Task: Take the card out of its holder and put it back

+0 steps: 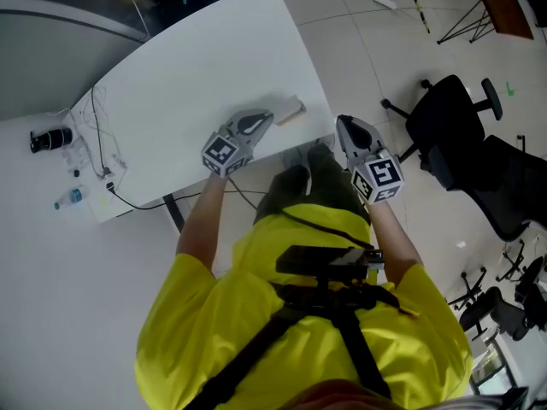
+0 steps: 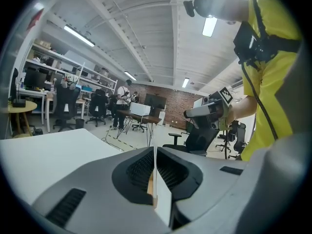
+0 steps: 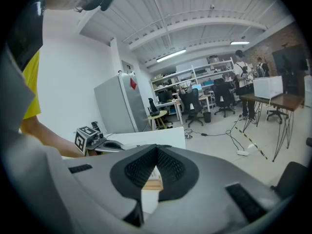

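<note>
**The left gripper pinches the card at its holder; the right gripper waits empty.**

Head view: the left gripper lies low on the white table, its tip just beside the small holder near the table's edge. The right gripper hangs off the table, apart from both. Left gripper view: the jaws are clamped on the thin white card, seen edge-on, with a sliver of wood behind it. Whether the card's foot sits in the slot is hard to say from here. Right gripper view: the jaws are pressed together on nothing, and the wooden holder shows beyond them. To do this step well, I judge, keep the card upright and move it straight along the slot. Bring the right gripper in to steady the holder, which looks light enough to drag.
</note>
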